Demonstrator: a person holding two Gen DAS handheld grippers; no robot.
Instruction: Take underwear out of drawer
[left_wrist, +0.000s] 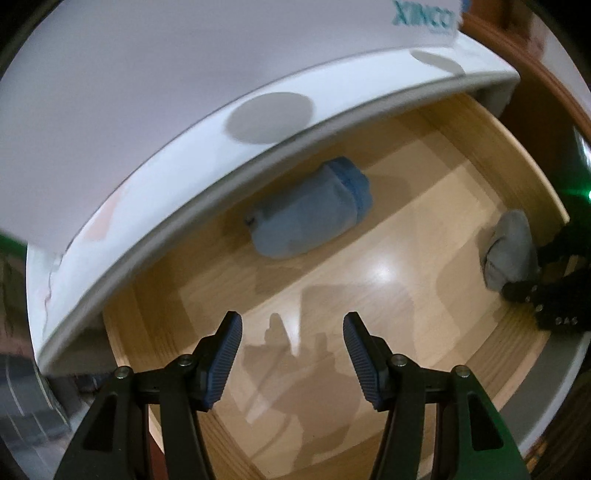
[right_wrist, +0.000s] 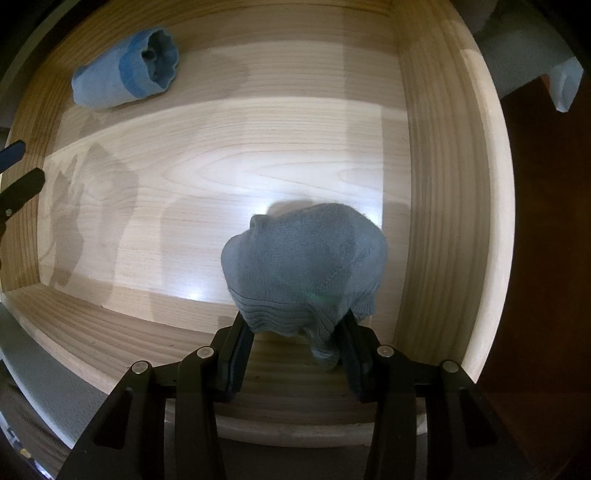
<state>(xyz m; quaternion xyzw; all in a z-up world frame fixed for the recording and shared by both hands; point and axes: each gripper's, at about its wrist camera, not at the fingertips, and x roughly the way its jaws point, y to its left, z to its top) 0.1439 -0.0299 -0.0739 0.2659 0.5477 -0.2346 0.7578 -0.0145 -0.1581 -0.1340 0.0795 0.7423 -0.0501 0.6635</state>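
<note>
The wooden drawer (right_wrist: 443, 206) stands open. A grey rolled bundle (right_wrist: 306, 266) lies near its front right corner, and my right gripper (right_wrist: 295, 332) is closed on the bundle's near end. The same bundle shows at the right in the left wrist view (left_wrist: 509, 254), with the right gripper (left_wrist: 546, 295) on it. A light blue rolled bundle (right_wrist: 125, 74) lies at the back left of the drawer; in the left wrist view (left_wrist: 310, 214) it sits under the cabinet's top edge. My left gripper (left_wrist: 291, 354) is open and empty above the drawer floor, well short of the blue bundle.
The white cabinet top (left_wrist: 184, 110) overhangs the back of the drawer (left_wrist: 369, 280). Dark brown furniture (right_wrist: 546, 258) stands to the right of the drawer. The left gripper's fingertips (right_wrist: 14, 173) show at the left edge of the right wrist view.
</note>
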